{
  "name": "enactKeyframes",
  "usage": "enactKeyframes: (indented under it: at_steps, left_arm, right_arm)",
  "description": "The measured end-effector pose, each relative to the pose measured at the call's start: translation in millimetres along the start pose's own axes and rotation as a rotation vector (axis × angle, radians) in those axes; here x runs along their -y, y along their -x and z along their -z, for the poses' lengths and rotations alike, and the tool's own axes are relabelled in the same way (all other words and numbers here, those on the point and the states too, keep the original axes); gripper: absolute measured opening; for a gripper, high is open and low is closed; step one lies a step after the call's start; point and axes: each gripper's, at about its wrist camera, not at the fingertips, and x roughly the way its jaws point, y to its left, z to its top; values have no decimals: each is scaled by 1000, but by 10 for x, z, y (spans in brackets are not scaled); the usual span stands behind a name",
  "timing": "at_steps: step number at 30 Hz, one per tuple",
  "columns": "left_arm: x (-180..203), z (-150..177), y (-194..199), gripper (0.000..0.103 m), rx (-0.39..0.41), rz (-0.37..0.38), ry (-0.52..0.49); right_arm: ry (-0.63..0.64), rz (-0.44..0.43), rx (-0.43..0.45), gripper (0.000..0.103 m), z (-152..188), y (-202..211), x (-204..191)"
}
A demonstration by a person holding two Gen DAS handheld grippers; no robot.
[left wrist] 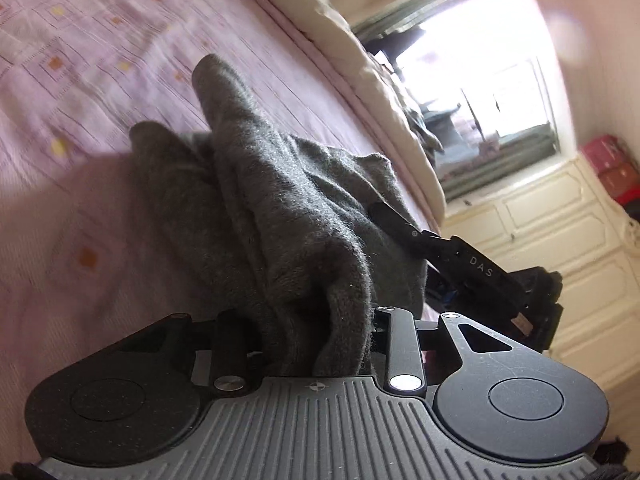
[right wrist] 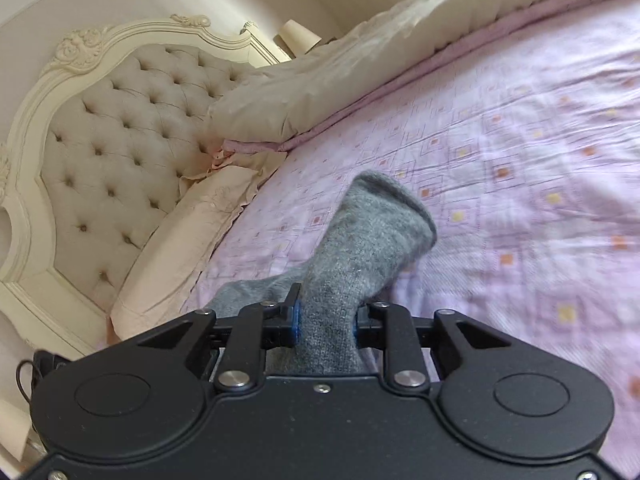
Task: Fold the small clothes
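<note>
The grey knit garment (left wrist: 280, 216) hangs between both grippers above the bed (left wrist: 80, 80), one end in each. The right gripper (right wrist: 326, 324) has its fingers pinching a bunched end of the garment; the loose tip stands up and forward from the fingers, away from the camera, toward the patterned pink sheet (right wrist: 520, 160).

In the left wrist view, the left gripper (left wrist: 316, 332) has cloth running straight into the gap between its fingers, which appear closed on it. The garment's long axis runs forward from there, and the right gripper (left wrist: 472, 264) grips it just to the right, so the two are near each other.

The only legible writing is "DAS" on the right gripper's finger (left wrist: 404, 226). The coming move probably turns on bringing the two held ends together over the sheet.
</note>
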Motion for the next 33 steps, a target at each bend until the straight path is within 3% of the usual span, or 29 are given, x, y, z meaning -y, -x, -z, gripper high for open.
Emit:
enactKeyframes:
  at_steps: [6, 8, 11, 14, 18, 21, 24, 28, 33]
  left_arm:
    - [239, 584, 142, 32, -97, 39, -40]
    - [222, 815, 165, 33, -124, 6, -56]
    - [98, 1109, 189, 37, -146, -116, -99]
    - [10, 1251, 388, 39, -82, -112, -83]
    - [79, 1255, 608, 39, -45, -217, -129]
    - [315, 1263, 767, 39, -5, -333, -267]
    - [658, 1301, 967, 41, 90, -395, -446]
    - [1042, 1211, 1001, 67, 221, -379, -592]
    - [1189, 1000, 566, 69, 254, -322, -607]
  right_arm:
    - [-6, 96, -24, 36, 433, 759, -25]
    - [-8, 149, -46, 40, 620, 888, 18]
    - [-34, 234, -53, 51, 873, 1029, 169]
    - [-75, 263, -7, 58, 999, 1206, 274]
    - [-54, 284, 57, 58, 1046, 1362, 198]
    - [10, 295, 102, 61, 1083, 1454, 65]
    - [68, 298, 140, 68, 1130, 1528, -58]
    - [106, 292, 161, 70, 1184, 1553, -143]
    - [112, 289, 169, 73, 1282, 1571, -181]
